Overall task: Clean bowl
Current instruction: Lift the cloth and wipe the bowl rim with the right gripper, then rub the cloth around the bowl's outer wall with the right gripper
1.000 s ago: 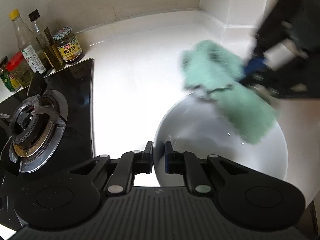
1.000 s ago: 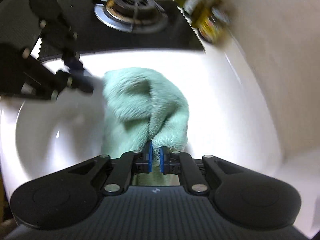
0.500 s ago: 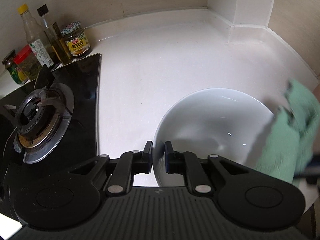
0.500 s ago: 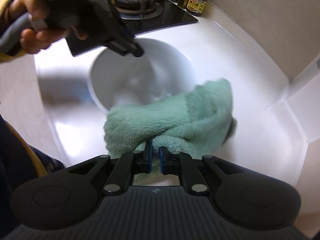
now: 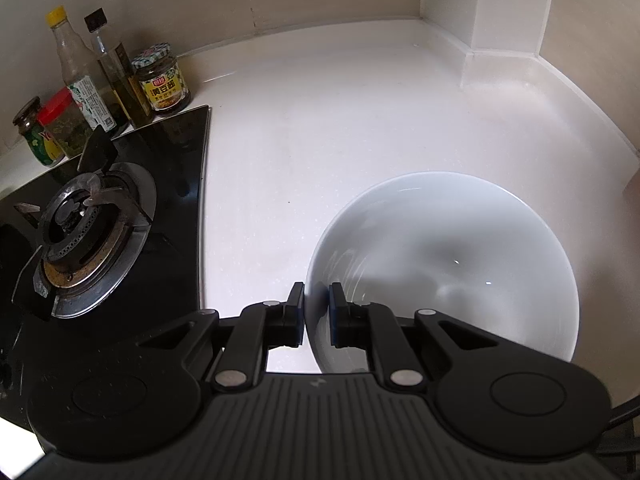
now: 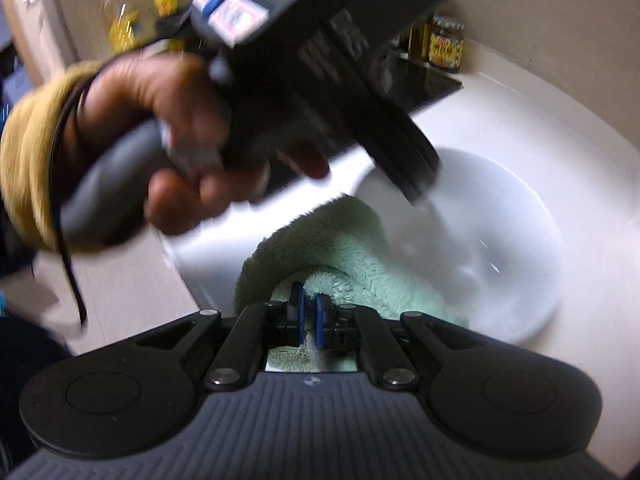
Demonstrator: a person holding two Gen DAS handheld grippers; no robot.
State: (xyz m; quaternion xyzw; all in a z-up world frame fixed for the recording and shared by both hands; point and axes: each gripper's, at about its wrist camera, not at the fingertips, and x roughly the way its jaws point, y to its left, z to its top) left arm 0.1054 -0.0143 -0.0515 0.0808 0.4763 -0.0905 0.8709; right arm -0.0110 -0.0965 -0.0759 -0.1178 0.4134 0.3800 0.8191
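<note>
While your left gripper (image 5: pixel 317 312) is pinching the white bowl (image 5: pixel 460 264) rim between nearly closed fingers, your right gripper (image 6: pixel 307 314) is clamping the green cloth (image 6: pixel 340 256), draped ahead over the bowl's edge; keep pressure steady.

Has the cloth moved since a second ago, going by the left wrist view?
Yes. It hung over the bowl rim, slid right, and is now out of that view.

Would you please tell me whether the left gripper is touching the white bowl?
Touching. The left wrist view shows the left gripper with one of its fingers on each side of the white bowl rim, pinching it.
</note>
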